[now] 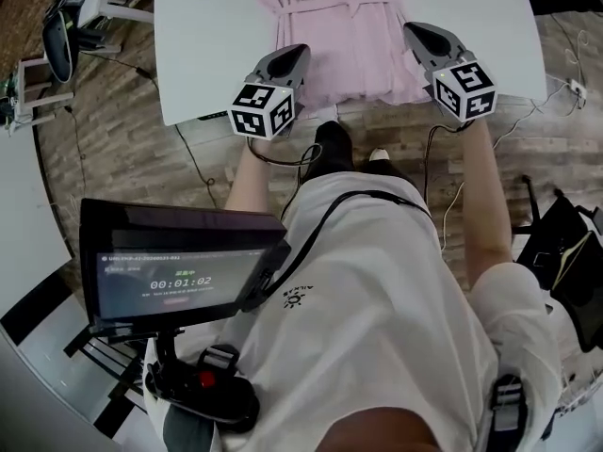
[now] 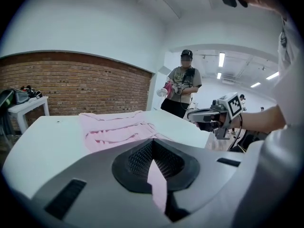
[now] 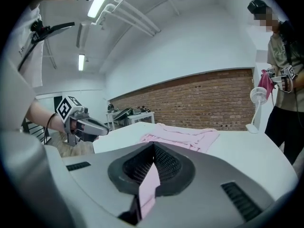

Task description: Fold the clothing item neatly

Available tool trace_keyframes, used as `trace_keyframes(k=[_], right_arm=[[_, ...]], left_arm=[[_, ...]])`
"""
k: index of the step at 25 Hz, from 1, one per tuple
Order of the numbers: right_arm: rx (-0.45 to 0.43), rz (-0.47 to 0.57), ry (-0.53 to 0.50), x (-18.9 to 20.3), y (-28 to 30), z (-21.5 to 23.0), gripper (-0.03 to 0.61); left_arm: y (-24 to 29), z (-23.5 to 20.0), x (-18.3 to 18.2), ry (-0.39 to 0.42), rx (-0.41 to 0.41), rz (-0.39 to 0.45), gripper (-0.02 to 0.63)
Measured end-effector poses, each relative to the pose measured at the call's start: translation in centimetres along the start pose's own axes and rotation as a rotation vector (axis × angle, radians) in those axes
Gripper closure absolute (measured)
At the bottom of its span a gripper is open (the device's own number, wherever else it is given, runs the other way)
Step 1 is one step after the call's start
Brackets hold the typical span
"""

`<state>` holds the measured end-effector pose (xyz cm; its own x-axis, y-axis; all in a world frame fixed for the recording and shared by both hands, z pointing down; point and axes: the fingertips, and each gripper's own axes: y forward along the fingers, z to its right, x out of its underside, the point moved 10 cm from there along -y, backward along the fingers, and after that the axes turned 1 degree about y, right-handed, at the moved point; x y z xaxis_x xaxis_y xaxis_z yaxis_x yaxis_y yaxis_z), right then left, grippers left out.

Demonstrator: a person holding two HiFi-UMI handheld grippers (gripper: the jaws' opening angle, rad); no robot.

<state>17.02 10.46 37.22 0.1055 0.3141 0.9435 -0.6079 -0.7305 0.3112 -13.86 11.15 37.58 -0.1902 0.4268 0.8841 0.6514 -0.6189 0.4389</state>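
**Status of the task**

The pink clothing item (image 1: 344, 26) lies flat on the white counter (image 1: 207, 36), roughly midway across it, and its lower hem reaches the counter's near edge. It forms a narrow, straight-sided panel, so the lengthwise folds are judged complete. No crosswise fold is visible, so bringing the hem towards the counter's far edge and squaring the result is judged to remain.

**Gripper state**

- The left gripper (image 1: 294, 56) is at the counter's near edge. Its jaws are closed on the hem's left corner.
- The right gripper (image 1: 415, 31) is at the same edge. Its jaws are closed on the hem's right corner.

Both hem corners are therefore held, which suits lifting the hem for a crosswise fold.

**Differences between views**

- Only the head view shows the whole layout: both grippers spaced across the hem, the outline of the clothing item, and a monitor (image 1: 179, 281) mounted well short of the counter. It does not show the contact at the jaws.
- Each gripper view confirms the grip, showing a strip of pink fabric pinched between closed jaws.
- The left gripper view shows the fabric's creased upper layers. It also shows a bystander (image 2: 183, 87) standing beyond the counter and a side table (image 2: 26, 109) against a brick wall (image 2: 76, 87).
- The right gripper view adds a small fan (image 3: 258, 99) at the counter's far side
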Motion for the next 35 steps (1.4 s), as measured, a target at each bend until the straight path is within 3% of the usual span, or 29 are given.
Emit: trace_keyframes(k=[7, 13, 27, 35], right_arm=[[-0.034, 0.005, 0.032, 2.7, -5.8, -1.5, 0.575], [-0.024, -0.008, 0.06, 4.6, -9.0, -1.4, 0.575], [0.048, -0.141, 0.118, 11.5, -12.6, -3.2, 0.575], [0.146, -0.21, 0.105, 15.8, -12.8, -4.4, 0.575]], left_arm=[[-3.4, 5.2, 2.5, -0.022, -0.054, 0.0, 0.611], [-6.0, 6.5, 5.1, -0.038, -0.113, -0.043, 0.611], [-9.7, 2.4, 14.4, -0.068, -0.268, -0.22, 0.611], [-9.3, -1.2, 19.7, -0.022, -0.262, -0.312, 0.611]])
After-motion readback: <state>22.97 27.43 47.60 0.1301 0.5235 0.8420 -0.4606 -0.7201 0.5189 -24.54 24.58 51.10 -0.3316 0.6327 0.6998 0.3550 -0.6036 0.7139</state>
